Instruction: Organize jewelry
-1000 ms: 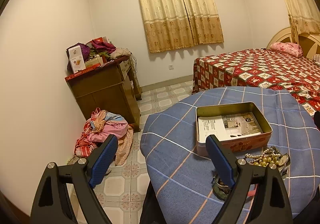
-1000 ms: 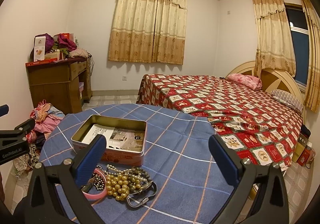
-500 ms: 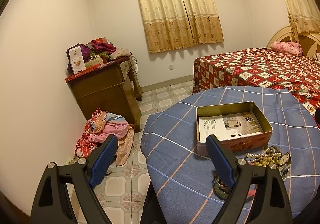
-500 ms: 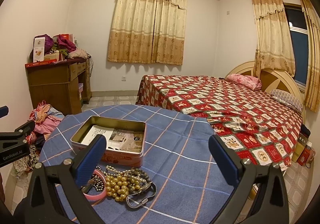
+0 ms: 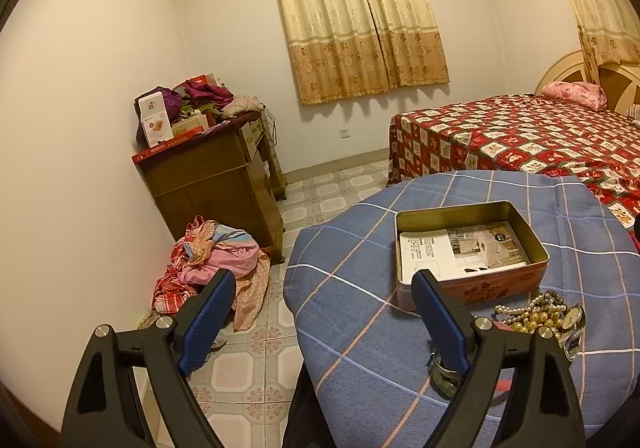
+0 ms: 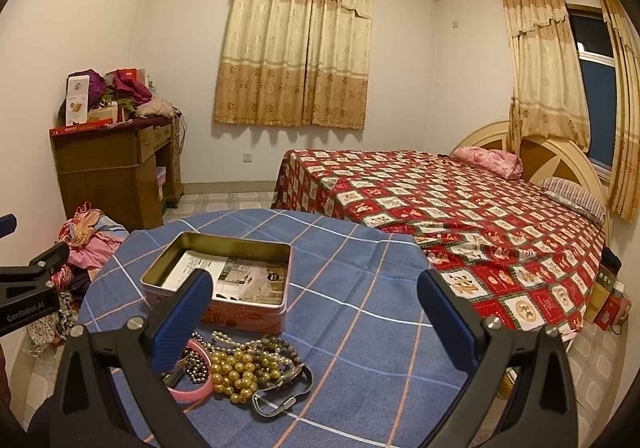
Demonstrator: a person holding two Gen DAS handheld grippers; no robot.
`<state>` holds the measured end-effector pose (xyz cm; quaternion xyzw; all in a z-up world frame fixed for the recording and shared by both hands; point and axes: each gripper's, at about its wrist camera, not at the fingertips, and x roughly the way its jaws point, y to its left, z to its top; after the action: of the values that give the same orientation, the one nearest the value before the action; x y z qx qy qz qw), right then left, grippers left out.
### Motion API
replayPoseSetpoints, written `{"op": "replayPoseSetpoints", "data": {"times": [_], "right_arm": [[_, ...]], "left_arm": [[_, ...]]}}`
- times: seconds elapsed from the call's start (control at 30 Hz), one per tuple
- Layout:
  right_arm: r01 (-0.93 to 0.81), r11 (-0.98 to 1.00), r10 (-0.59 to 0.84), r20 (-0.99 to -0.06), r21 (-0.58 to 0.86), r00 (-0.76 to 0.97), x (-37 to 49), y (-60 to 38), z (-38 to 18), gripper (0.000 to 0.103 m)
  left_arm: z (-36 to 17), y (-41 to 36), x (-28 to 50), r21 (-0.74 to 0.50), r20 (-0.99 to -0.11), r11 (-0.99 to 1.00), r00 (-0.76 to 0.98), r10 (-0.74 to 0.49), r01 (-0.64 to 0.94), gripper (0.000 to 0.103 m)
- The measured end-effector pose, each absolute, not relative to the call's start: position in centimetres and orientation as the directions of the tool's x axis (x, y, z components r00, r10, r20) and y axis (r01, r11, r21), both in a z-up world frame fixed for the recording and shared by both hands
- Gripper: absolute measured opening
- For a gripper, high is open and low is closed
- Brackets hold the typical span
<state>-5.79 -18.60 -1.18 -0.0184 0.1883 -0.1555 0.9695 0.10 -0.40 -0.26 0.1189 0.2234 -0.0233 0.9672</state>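
An open rectangular tin [image 5: 520,232] [image 6: 168,268] with a printed leaflet [image 5: 460,252] inside stands on a round table with a blue checked cloth [image 5: 360,308] [image 6: 360,288]. In front of it lies a heap of jewelry [image 6: 240,364] [image 5: 536,316]: gold bead strands, pearl strands, a pink bangle [image 6: 192,392] and a watch [image 6: 280,388]. My left gripper [image 5: 322,308] is open and empty, over the table's left edge. My right gripper [image 6: 314,312] is open and empty above the table, just right of the heap.
A bed with a red patterned cover [image 6: 460,216] stands to the right behind the table. A wooden cabinet [image 5: 216,184] with clutter on top is by the left wall, with a pile of clothes [image 5: 212,260] on the tiled floor beside it.
Both views have shifted only slightly; the right gripper has edged a little nearer the jewelry. Nothing was taken hold of.
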Motion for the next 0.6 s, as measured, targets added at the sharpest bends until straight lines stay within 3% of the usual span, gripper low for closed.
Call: {"op": "replayPoseSetpoints", "data": {"times": [0.6], "right_arm": [[0.296, 0.951, -0.308, -0.367, -0.09, 0.878, -5.67, -18.92, -1.58, 0.103]], "left_arm": [[-1.05, -0.34, 0.69, 0.233, -0.451, 0.968, 0.892, 0.025, 0.091, 0.09]]}}
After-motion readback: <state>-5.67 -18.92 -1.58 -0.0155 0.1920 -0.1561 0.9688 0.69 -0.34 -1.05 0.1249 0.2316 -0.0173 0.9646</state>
